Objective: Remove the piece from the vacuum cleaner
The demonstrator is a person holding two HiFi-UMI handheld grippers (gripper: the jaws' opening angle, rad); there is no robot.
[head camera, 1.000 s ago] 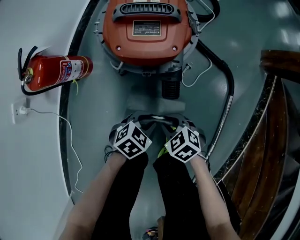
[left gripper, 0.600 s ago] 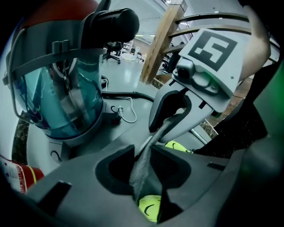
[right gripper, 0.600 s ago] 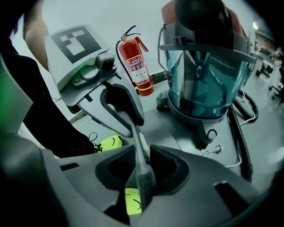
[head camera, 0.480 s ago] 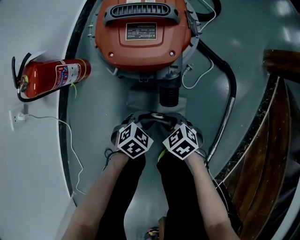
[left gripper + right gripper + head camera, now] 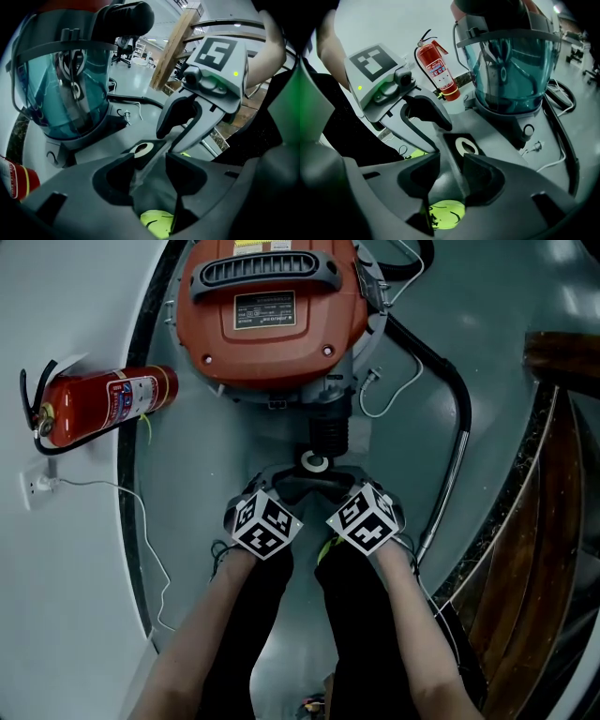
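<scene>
The vacuum cleaner (image 5: 272, 310) has an orange lid and a teal see-through tank (image 5: 61, 93) (image 5: 513, 70). Its black ribbed port (image 5: 328, 434) faces me. Just below the port lies the grey piece (image 5: 314, 482), showing a white ring (image 5: 314, 462) (image 5: 140, 150) (image 5: 466, 146) on a black square. My left gripper (image 5: 272, 486) (image 5: 151, 161) and right gripper (image 5: 361, 484) (image 5: 451, 161) flank the piece. The jaws of both have just been opening. A grey edge of the piece runs between each pair, and the pads stand off it.
A red fire extinguisher (image 5: 98, 404) (image 5: 438, 70) lies at the left by a wall socket (image 5: 37, 486) with a white cable. The black hose (image 5: 455, 418) curves down the right side, next to wooden steps (image 5: 553, 521). A yellow-green shoe (image 5: 450, 213) shows under the jaws.
The white ring has come into view between the port and the grippers. Both grippers sit slightly lower, and the vacuum cleaner has drifted up and left in the head view.
</scene>
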